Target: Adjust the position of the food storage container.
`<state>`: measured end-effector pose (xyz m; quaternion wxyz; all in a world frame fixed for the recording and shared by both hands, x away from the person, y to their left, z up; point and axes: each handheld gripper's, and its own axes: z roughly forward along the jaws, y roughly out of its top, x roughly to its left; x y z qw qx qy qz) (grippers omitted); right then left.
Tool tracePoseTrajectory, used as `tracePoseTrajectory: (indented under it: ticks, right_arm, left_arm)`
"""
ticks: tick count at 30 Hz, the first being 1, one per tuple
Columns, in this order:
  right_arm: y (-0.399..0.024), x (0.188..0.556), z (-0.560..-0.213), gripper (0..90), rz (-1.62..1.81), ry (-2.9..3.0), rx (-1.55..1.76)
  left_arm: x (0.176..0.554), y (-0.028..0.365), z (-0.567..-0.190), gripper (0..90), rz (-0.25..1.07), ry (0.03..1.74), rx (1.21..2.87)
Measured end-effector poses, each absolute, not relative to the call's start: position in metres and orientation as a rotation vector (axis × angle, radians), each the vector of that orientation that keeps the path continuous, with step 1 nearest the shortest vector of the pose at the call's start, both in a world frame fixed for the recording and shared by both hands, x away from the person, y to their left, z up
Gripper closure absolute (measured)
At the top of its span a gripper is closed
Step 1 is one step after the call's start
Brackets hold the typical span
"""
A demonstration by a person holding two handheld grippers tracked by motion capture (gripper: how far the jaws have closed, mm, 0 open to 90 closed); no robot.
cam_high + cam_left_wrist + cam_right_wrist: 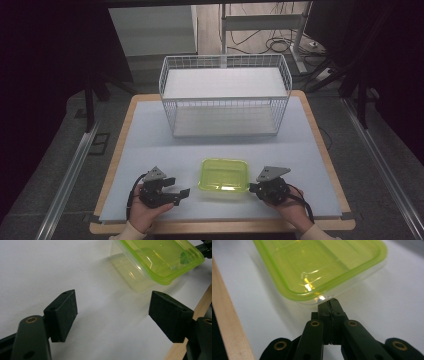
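Right gripper (pixel 329 305) closed at container (pixel 322 267) rim; left gripper (pixel 112 315) agape.

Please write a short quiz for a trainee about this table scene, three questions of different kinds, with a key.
1. True or false: the left gripper is open, with nothing between its jaws.
2. Which thing stands at the far side of the table? A) the wire basket B) the green-lidded container C) a cup
3. Fill in: the right gripper is ____, its tips at the container's edge.

Key: 1 true; 2 A; 3 shut.
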<state>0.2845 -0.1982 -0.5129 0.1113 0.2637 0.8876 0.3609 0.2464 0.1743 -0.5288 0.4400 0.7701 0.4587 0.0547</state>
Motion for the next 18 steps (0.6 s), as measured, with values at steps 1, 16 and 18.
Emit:
tracePoseTrajectory:
  ticks: [1,16,18]
  right_arm:
    - [-0.198,0.284,-0.513,90.0,1.06,2.607,0.774]
    - [-0.243,0.284,-0.496,74.1,1.245,2.474,1.004]
    - [-0.245,0.284,-0.497,66.1,1.259,2.46,1.026]
  left_arm:
    - [0.246,0.174,-0.529,22.4,0.136,1.138,1.912]
    - [0.247,0.177,-0.527,23.3,0.102,1.155,1.873]
    - [0.247,0.178,-0.525,23.5,0.081,1.159,1.859]
